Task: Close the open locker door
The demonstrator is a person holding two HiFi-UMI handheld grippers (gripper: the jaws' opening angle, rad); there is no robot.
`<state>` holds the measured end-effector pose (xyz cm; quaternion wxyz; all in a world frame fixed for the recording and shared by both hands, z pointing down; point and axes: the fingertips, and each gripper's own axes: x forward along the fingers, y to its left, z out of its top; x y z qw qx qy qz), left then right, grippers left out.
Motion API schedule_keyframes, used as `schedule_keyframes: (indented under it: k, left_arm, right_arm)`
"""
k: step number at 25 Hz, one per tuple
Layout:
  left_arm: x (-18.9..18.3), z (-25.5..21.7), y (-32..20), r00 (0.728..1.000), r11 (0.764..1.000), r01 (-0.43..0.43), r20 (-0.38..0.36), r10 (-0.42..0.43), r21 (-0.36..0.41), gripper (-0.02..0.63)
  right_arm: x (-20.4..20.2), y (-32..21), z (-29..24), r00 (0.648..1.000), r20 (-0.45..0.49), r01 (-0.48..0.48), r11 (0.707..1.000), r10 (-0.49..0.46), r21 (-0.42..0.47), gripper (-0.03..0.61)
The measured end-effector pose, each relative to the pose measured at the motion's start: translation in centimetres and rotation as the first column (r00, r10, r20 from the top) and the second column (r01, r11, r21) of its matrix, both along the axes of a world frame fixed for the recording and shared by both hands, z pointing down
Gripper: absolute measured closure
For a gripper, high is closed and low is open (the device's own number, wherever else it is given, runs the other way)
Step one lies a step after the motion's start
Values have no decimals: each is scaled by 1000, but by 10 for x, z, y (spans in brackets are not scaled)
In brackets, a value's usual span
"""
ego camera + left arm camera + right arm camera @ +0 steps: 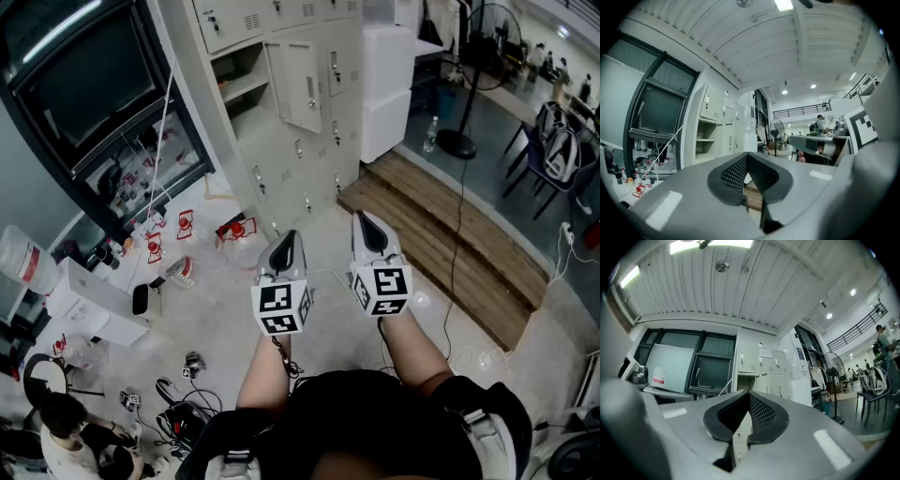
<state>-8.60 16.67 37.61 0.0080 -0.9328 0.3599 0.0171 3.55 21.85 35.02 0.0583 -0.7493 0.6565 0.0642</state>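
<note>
Both tools are empty with their jaws pressed together: the left hand-held gripper [284, 251] and the right hand-held gripper [369, 232] hang side by side over bare floor [323, 234]. The open door [292, 84] is well ahead of them, about in line with the left one, swung out from the lockers [281, 155].

The step in hand looks like the approach, since nothing touches the door yet. Closed jaws suit this: I would go in with one blunt tip, set it flat on the panel near the latch edge rather than near the hinge, and push steadily until the door sits flush. Which side the hinge is on is hard to read from here.

The path straight ahead is open. To the right of the right gripper runs a wooden step [441, 239]; to the left of the left one lies clutter [183, 234] on the floor, and a cable [457, 272] trails at the right.
</note>
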Motion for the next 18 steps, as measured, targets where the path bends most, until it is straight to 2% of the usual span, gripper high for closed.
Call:
schedule_keyframes:
  k: [7, 18]
  left_arm:
    - [-8, -2, 0, 1000, 1000, 1, -3, -1, 14, 614]
    - [-34, 0, -17, 1000, 1000, -20, -8, 20, 21, 614]
  right_arm:
    - [-14, -3, 0, 1000, -3, 26, 1000, -26, 4, 571]
    - [-39, -19, 1, 1000, -12, -1, 1000, 1, 13, 571]
